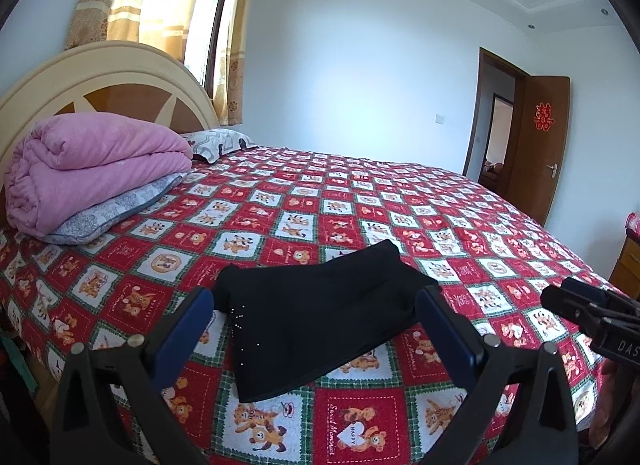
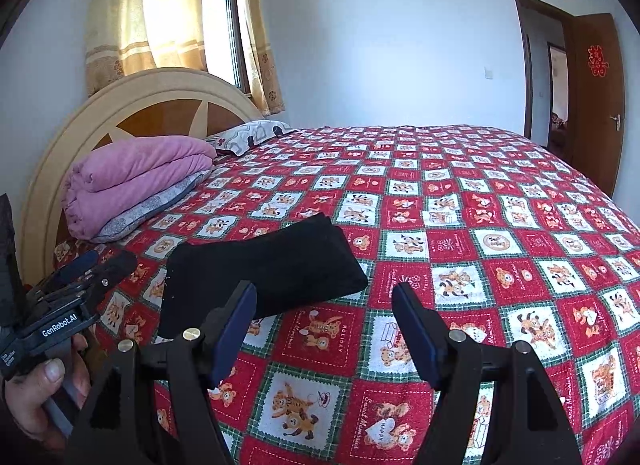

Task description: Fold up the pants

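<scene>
Item: black pants (image 1: 320, 317), folded into a flat bundle, lying on the bed's red bear-print quilt (image 1: 360, 205). My left tongs (image 1: 316, 329) spread, hovering over them, pinching nothing. My right tongs (image 2: 324, 329) spread, empty, just beside the bundle. Pink blanket (image 2: 136, 181) by headboard.

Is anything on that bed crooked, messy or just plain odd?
Nothing much stands out. The black pants lie folded in a compact bundle on the patterned bedspread, set at a slant to its squares. The pink blanket sits folded on a pillow by the headboard.
</scene>
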Demonstrator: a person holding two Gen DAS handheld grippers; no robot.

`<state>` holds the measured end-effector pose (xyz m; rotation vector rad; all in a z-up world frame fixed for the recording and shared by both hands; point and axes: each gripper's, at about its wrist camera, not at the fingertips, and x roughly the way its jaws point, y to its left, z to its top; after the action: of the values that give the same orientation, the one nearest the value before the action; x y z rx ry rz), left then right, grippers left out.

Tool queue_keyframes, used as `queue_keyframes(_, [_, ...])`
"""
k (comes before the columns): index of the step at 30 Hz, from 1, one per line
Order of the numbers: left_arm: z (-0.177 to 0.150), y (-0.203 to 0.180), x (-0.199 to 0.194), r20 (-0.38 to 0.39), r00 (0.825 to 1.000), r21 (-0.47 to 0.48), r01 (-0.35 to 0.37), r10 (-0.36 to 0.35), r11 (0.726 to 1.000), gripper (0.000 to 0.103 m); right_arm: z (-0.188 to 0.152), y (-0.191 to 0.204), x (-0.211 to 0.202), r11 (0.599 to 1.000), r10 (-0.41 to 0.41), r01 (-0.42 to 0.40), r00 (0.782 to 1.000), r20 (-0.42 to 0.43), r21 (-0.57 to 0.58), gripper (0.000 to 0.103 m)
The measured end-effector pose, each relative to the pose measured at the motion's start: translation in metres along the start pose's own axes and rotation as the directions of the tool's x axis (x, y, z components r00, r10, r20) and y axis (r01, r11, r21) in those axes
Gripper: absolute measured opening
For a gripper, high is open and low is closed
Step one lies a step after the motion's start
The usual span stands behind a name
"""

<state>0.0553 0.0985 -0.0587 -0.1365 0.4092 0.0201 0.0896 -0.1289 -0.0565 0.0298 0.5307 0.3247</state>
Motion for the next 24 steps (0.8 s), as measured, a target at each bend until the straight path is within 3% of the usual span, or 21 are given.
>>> queue_keyframes(9, [0.005,-0.017,-0.009,0.015,0.999,0.051,0.031,-0.031,0.998,0.103,0.003,-0.012,-0.013,1.000,-0.017,0.016,0.999,0.039,0.025,0.071])
queue_keyframes(15, [0.005,-0.023,-0.008,0.014,1.000,0.076,-0.014,0.013,0.997,0.103,0.003,-0.017,-0.019,0.999,-0.021,0.019,0.999,0.051,0.038,0.071])
queue_keyframes(24, [0.002,-0.018,-0.003,-0.003,1.000,0.054,-0.022,0.023,0.998,0.103,-0.001,-0.018,-0.015,0.999,-0.019,0.018,0.999,0.031,0.035,0.071])
